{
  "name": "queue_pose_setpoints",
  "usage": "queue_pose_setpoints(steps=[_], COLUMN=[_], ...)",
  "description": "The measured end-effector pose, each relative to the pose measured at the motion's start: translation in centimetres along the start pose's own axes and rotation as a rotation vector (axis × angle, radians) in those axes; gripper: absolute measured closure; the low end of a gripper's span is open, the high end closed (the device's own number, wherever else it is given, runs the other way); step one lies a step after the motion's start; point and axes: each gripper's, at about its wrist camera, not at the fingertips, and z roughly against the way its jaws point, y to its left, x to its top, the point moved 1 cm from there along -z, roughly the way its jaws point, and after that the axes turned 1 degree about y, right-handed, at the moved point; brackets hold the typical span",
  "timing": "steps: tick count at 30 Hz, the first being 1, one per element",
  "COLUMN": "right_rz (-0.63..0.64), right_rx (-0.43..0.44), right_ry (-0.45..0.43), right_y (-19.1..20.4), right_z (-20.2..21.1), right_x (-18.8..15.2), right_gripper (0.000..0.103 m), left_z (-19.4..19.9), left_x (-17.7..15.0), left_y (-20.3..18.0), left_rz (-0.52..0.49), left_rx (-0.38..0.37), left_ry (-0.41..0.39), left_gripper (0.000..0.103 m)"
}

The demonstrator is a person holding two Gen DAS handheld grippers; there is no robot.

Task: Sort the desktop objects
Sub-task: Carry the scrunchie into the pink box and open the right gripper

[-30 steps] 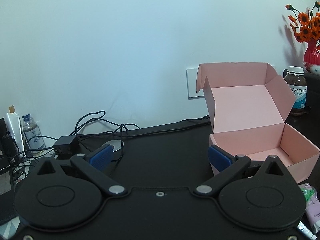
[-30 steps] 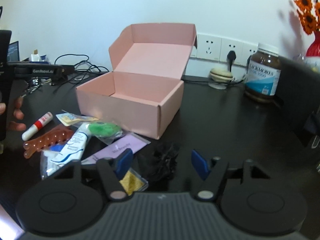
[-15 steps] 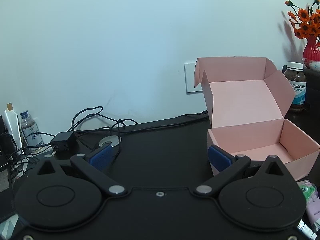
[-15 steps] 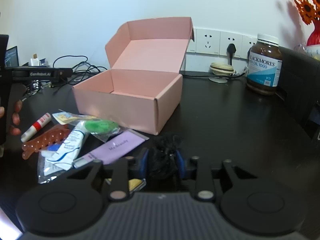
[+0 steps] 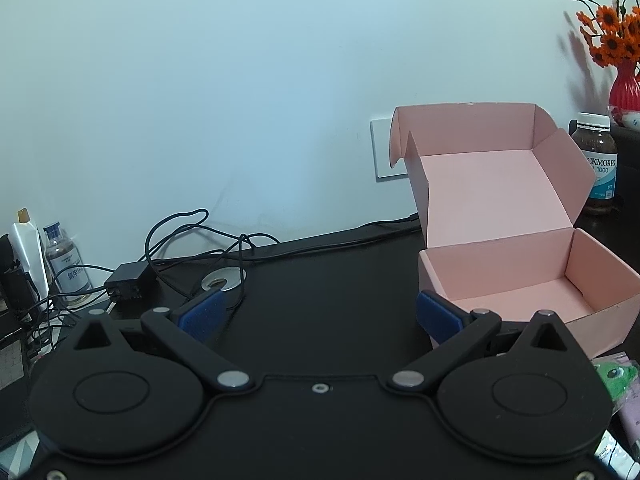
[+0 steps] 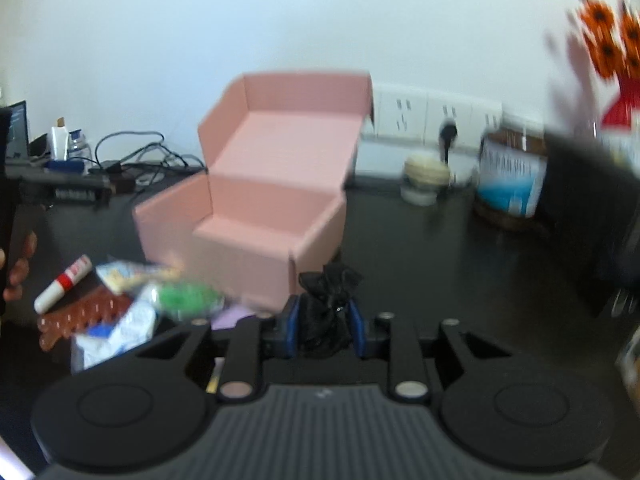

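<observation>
My right gripper [image 6: 325, 326] is shut on a crumpled black fabric piece [image 6: 328, 304], raised a little off the dark desk [image 6: 420, 264]. Just beyond it stands an open pink cardboard box [image 6: 256, 216] with its lid up and nothing inside. Left of the gripper lies a pile: a white and red tube [image 6: 62, 283], a brown comb-like piece [image 6: 76, 318], a white tube [image 6: 120, 328], a green item in a clear bag [image 6: 188, 296]. My left gripper [image 5: 318, 312] hangs open over bare desk, with the pink box [image 5: 532, 284] at its right fingertip.
A brown supplement bottle [image 6: 510, 176], a red vase of orange flowers [image 5: 624, 84] and a dark block stand at the right. Wall sockets [image 6: 432, 116] are behind. Cables and an adapter [image 5: 130, 282], small bottles [image 5: 66, 260] crowd the left. A person's hand [image 6: 16, 268] holds the left gripper.
My right gripper closed on the black fabric piece and lifted it slightly; its view is now blurred. The left gripper stayed open and still.
</observation>
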Motion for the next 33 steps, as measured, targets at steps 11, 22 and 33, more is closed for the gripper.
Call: queue_pose_setpoints(steps=[11, 22, 33], right_rz=[0.144, 0.094, 0.09], right_rx=[-0.003, -0.022, -0.096], right_ry=[0.163, 0.361, 0.408], right_y=[3.6, 5.3, 6.1], right_z=[-8.2, -14.7, -14.3], right_x=[9.3, 8.3, 7.4], right_gripper=[0.078, 0.078, 0.077], left_z=[0.0, 0.3, 0.1], left_x=[0.0, 0.2, 0.2], left_y=[0.1, 0.2, 0.3], left_rz=[-0.005, -0.004, -0.001], left_rx=[0.02, 0.023, 0.029], left_ry=[-0.006, -0.013, -0.01], left_gripper=[0.0, 0.0, 0.0])
